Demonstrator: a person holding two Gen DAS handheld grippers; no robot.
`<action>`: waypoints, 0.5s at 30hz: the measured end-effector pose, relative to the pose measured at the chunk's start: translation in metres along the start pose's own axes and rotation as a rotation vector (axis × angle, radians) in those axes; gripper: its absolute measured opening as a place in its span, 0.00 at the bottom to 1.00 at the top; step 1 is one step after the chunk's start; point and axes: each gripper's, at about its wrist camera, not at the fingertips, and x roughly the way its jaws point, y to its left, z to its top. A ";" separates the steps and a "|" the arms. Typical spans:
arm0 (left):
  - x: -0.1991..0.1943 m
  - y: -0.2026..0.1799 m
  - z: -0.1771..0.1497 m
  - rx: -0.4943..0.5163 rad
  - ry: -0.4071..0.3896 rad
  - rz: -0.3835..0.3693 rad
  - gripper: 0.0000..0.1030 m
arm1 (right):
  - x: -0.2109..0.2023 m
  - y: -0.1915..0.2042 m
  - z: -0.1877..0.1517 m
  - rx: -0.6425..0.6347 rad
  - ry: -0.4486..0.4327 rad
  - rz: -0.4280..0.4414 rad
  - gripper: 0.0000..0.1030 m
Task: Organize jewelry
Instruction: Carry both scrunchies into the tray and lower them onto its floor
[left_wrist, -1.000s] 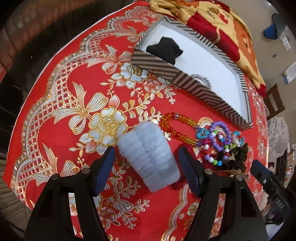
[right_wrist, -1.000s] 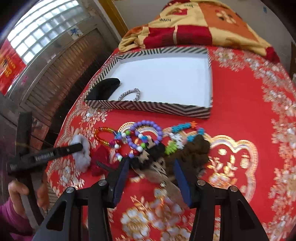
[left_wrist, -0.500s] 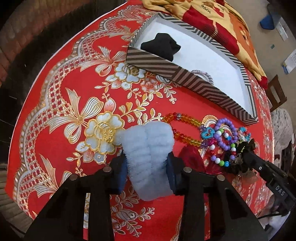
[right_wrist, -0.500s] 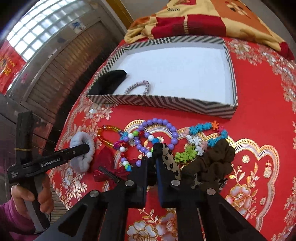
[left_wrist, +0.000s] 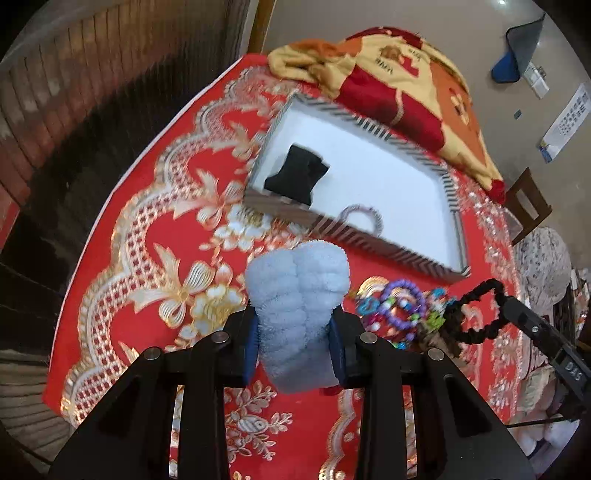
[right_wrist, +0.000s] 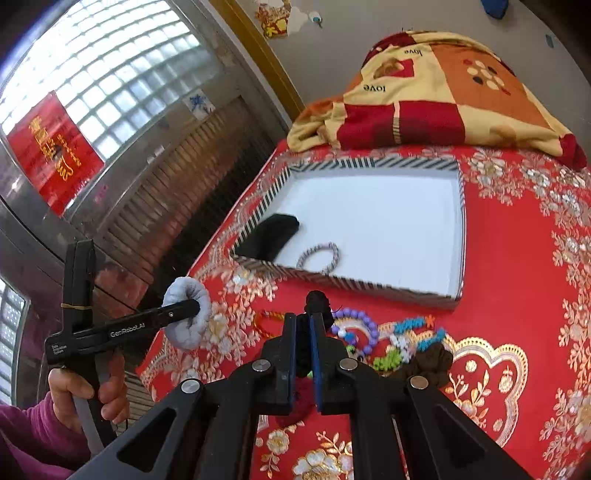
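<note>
My left gripper (left_wrist: 295, 332) is shut on a fluffy pale blue scrunchie (left_wrist: 297, 295) and holds it above the red cloth; it also shows in the right wrist view (right_wrist: 188, 317). My right gripper (right_wrist: 303, 332) is shut on a thin black hair tie (right_wrist: 316, 301), seen as a lifted loop in the left wrist view (left_wrist: 476, 314). A striped-rim white tray (right_wrist: 369, 162) lies beyond, holding a black scrunchie (right_wrist: 271, 236) and a pale beaded bracelet (right_wrist: 319, 256). A pile of bead bracelets (right_wrist: 360, 332) and a brown scrunchie (right_wrist: 430, 360) lies below the tray.
The table wears a red cloth with gold flowers (right_wrist: 517, 314). A folded red and yellow blanket (right_wrist: 436, 110) sits behind the tray. The table's left edge (left_wrist: 155, 147) drops off beside a dark shutter. A wooden chair (left_wrist: 528, 203) stands at far right.
Both grippers have lifted off the cloth: the left with the blue scrunchie, the right with the black hair tie pulled out of the pile. A second ago both were open.
</note>
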 end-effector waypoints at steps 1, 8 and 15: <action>-0.002 -0.003 0.004 0.009 -0.007 -0.004 0.29 | 0.001 0.000 0.004 -0.002 -0.005 -0.008 0.06; 0.001 -0.026 0.041 0.058 -0.048 -0.010 0.30 | 0.009 -0.008 0.034 0.025 -0.051 -0.054 0.06; 0.039 -0.045 0.089 0.100 -0.028 0.002 0.30 | 0.042 -0.026 0.060 0.089 -0.037 -0.063 0.06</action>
